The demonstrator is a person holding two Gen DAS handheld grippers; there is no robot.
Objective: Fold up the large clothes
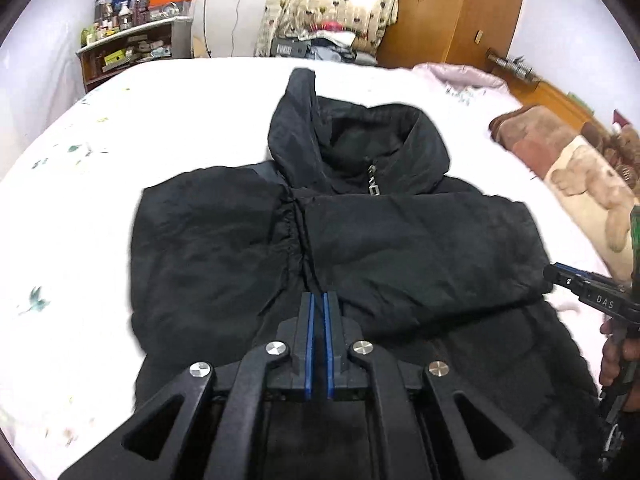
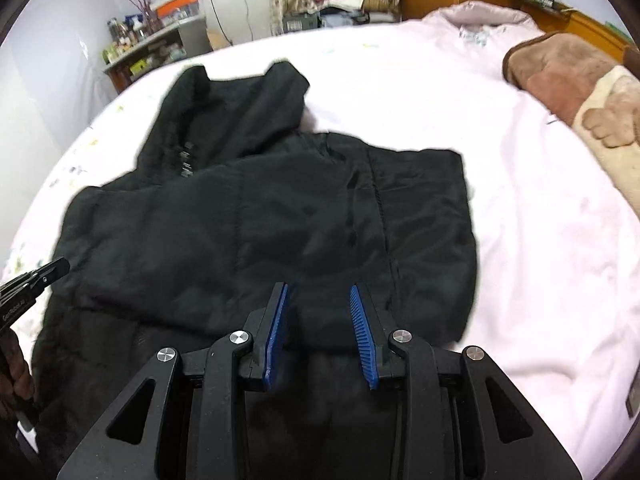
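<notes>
Both sleeves of the black jacket [image 1: 360,240] already lie folded across its chest, so the step in hand looks like the pause between the sleeve folds and the body fold. The next move probably calls for both grippers to take the near hem, one at each corner, and carry it far toward the collar so the body halves over itself. The padding is thick, so each bite will likely need to take in the full layer or the hem may slip free.

The left gripper [image 1: 319,300] hovers over the jacket's near middle with its blue pads almost together and nothing visible between them. The right gripper [image 2: 319,292] hangs over the jacket's near right part with its jaws apart and empty. Each gripper shows at the edge of the other's view, near the jacket's side.

The jacket lies front up on the bed [image 1: 100,160], roughly in the middle, hood [image 1: 296,128] pointing far and hem near. It is a puffy, quilted piece with a high collar and a closed zip [image 1: 374,184]. The sleeve [image 1: 208,248] on the left has a gathered cuff [image 1: 294,232] that ends near the centre line; the other sleeve [image 2: 420,216] lies across it from the right. The hood leans to the left, rumpled rather than flat.
</notes>
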